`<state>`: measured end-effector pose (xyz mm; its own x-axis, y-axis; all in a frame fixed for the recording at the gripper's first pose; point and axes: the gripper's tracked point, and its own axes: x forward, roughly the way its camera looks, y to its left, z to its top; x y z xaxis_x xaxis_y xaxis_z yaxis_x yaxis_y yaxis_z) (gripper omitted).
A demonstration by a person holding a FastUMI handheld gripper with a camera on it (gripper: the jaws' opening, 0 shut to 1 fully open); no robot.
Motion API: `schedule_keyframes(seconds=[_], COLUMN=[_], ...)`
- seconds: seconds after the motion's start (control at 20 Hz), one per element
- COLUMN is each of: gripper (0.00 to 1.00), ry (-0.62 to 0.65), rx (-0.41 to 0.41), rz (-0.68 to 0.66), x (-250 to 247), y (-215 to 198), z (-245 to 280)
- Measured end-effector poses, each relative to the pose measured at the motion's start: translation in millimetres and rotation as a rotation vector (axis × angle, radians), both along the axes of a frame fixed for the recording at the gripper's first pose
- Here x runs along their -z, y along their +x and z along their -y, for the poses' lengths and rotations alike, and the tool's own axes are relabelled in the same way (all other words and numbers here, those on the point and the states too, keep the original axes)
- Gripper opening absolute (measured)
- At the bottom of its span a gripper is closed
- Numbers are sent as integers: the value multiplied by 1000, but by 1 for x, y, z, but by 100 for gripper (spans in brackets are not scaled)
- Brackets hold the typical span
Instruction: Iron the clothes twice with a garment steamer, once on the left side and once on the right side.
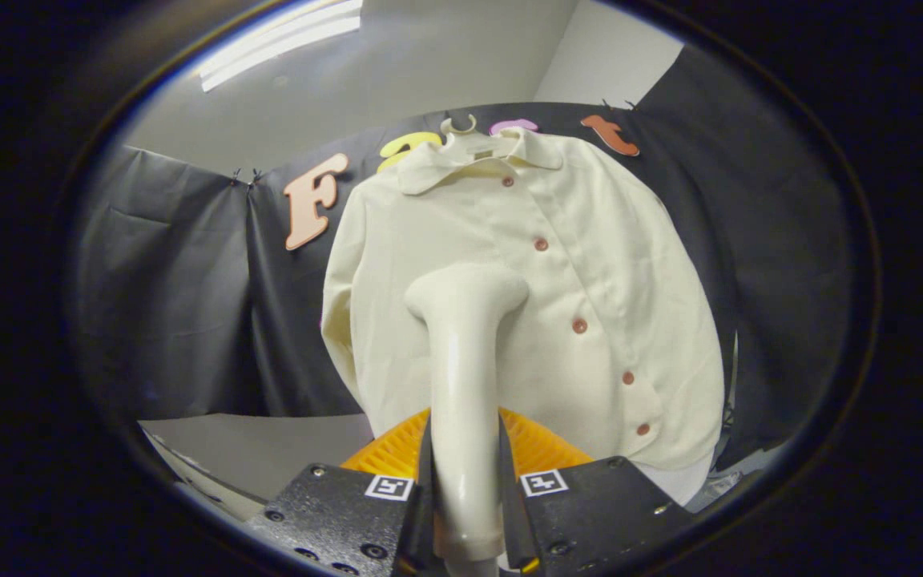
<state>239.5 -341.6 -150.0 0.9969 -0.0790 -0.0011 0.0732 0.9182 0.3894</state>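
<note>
steamer (465,377) stands upright between the fingers, its handle clamped on both sides by the gripper (465,497); its broad head sits against the shirt front, left of the button row, about mid-chest. shirt (606,320) is cream, long-sleeved, collar up top, hanging on a pale hanger (461,128) against the black cloth wall (189,304). five reddish buttons (541,244) run down the placket, slanting toward the hem. an orange ribbed piece (538,445) shows just behind the fingers, either side of the handle. a grey surface (269,449) lies below the cloth. white wall and a ceiling light (285,36) above.
</note>
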Motion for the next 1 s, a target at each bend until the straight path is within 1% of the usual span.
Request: schedule_keyframes(seconds=[0.5, 1.0], gripper=[34, 35], ry=[40, 13], rx=[-14, -62], rz=[-104, -238], x=[87, 166], y=[-35, -69], z=[-11, -27])
